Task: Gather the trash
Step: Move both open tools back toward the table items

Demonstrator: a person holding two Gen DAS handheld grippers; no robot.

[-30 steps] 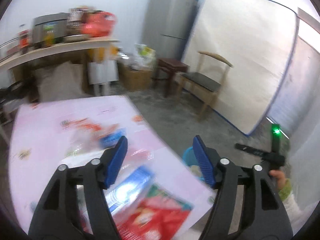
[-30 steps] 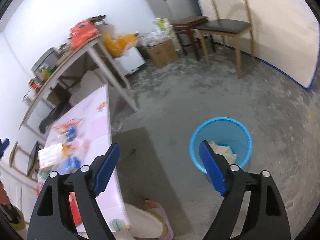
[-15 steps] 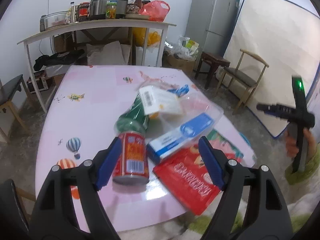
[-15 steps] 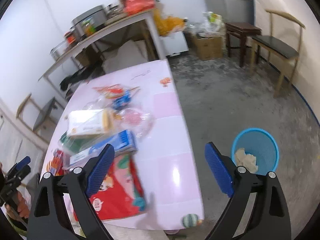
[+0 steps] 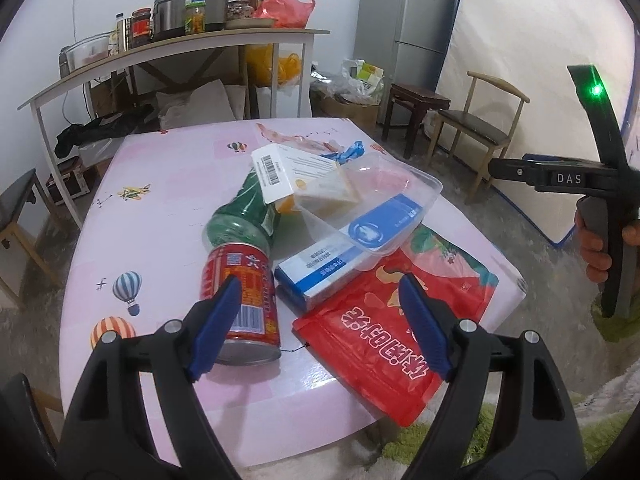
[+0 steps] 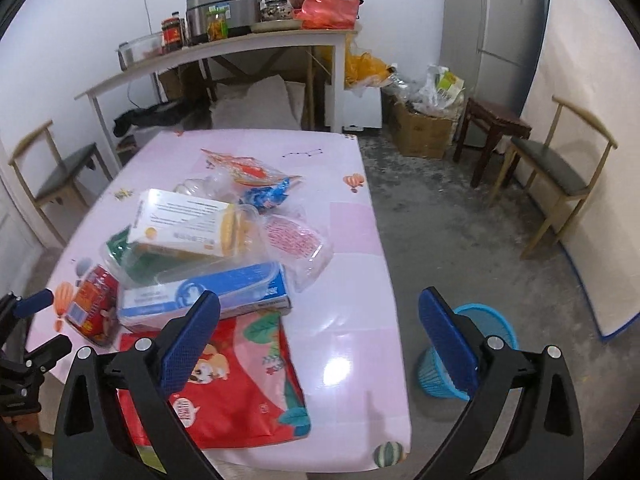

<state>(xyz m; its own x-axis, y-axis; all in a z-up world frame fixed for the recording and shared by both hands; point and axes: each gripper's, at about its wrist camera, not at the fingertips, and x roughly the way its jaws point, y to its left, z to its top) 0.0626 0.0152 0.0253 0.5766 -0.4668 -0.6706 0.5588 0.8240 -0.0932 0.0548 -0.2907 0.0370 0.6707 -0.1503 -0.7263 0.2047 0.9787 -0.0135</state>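
A pile of trash lies on the pink table (image 5: 160, 184): a red can (image 5: 240, 292), a green bottle (image 5: 244, 216), a blue-and-white box (image 5: 344, 256), a red snack bag (image 5: 392, 320), a clear plastic container (image 5: 384, 184) and a white carton (image 5: 296, 172). My left gripper (image 5: 320, 324) hovers open just above the near edge, one finger in front of the can, nothing gripped. My right gripper (image 6: 320, 338) hangs over the table's right side with its jaws opening and nothing between them. On the floor to the right stands a blue bin (image 6: 492, 324).
A hand (image 5: 596, 248) holding the other gripper shows at the right of the left wrist view. Chairs (image 6: 560, 172) and a stool (image 6: 496, 120) stand by the right wall. A cluttered shelf table (image 6: 240, 44) runs along the back wall, with a fridge (image 6: 504, 40) beside it.
Both views swung from the floor and room onto the table. The left gripper sank closer to the can and bag. Both pairs of jaws stand wider than before.
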